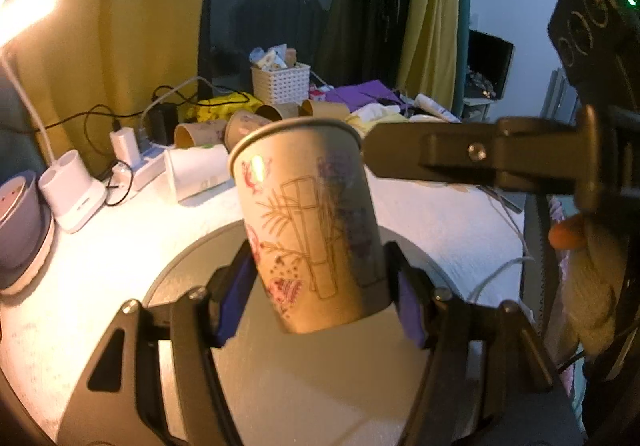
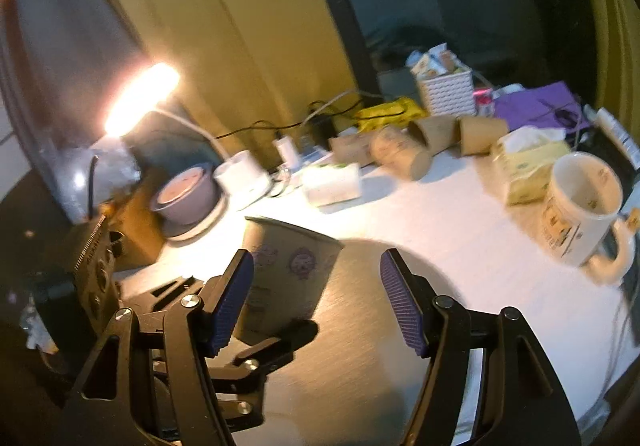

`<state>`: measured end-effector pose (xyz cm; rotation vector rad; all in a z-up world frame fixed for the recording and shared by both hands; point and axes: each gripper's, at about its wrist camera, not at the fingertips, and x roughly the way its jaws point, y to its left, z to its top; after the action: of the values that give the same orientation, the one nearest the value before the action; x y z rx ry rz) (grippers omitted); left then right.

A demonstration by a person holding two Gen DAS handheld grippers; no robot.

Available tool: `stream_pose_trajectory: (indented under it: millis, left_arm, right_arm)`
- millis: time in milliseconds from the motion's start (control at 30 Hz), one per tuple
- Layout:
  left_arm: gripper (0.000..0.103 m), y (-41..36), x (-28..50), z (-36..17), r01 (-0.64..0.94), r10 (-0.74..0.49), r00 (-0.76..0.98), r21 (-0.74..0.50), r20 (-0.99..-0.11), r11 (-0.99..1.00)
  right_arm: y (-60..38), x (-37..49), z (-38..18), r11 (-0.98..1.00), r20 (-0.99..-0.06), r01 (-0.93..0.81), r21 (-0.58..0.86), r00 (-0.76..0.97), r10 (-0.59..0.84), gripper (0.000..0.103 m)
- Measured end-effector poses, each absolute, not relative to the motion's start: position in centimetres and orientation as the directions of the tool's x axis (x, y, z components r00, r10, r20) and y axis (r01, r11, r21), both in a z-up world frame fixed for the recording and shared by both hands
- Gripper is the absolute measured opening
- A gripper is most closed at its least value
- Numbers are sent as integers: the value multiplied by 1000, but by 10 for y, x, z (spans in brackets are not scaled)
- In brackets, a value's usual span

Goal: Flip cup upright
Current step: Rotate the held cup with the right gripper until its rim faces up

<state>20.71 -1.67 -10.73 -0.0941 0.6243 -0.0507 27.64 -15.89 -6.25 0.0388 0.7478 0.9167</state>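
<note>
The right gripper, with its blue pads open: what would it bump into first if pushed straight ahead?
Probably nothing close: the right gripper points over the round grey mat toward lying brown paper cups. The printed paper cup sits left; depth unclear.

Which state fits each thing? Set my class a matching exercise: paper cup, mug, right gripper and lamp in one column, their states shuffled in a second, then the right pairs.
Column one:
1. paper cup
2. mug
3. right gripper
4. lamp

Column two:
A. switched on, glowing
B. open, gripping nothing
C. clamped near its base by the left gripper, mouth up
D. standing on the table beside the tissue box

Pairs: 1-C, 2-D, 3-B, 4-A
</note>
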Motion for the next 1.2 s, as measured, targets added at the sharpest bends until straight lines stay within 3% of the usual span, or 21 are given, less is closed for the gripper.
stream_pose_trajectory:
  millis: [433,1200]
  left_arm:
    - [64,-35,141,-101,100,-130,885,-90,-446,991]
    - [64,-45,101,-94,62,-59,932,-3,-358,998]
  right_arm:
    - [-154,237,-63,545,-558,-696,467,246,792,69]
    - [-149,224,-60,518,-561,-667,535,177,809,72]
